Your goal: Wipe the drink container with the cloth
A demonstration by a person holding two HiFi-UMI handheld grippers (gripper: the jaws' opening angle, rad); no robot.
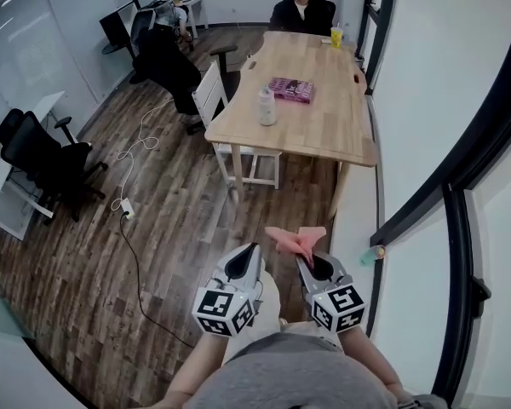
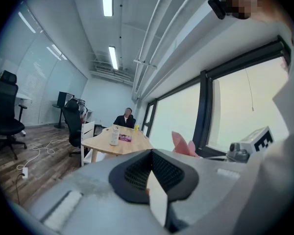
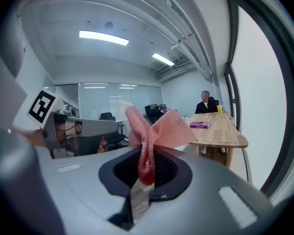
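Observation:
A pale drink container [image 1: 266,106] stands upright on the wooden table [image 1: 324,126], far ahead of both grippers; it also shows small in the left gripper view, the container [image 2: 114,136]. My right gripper [image 1: 309,264] is shut on a pink cloth [image 1: 295,239], whose bunched folds stick up out of the jaws as cloth [image 3: 152,131]. My left gripper [image 1: 241,267] is held beside it, jaws closed with nothing between them [image 2: 149,180]. Both are carried near the person's waist, well short of the table.
A purple box [image 1: 291,89] lies on the table beyond the container. A person in black sits at the far end by a yellow cup [image 1: 336,37]. A white chair [image 1: 211,92] stands at the table's left. Black office chairs [image 1: 43,156] and a floor cable [image 1: 132,228] lie left.

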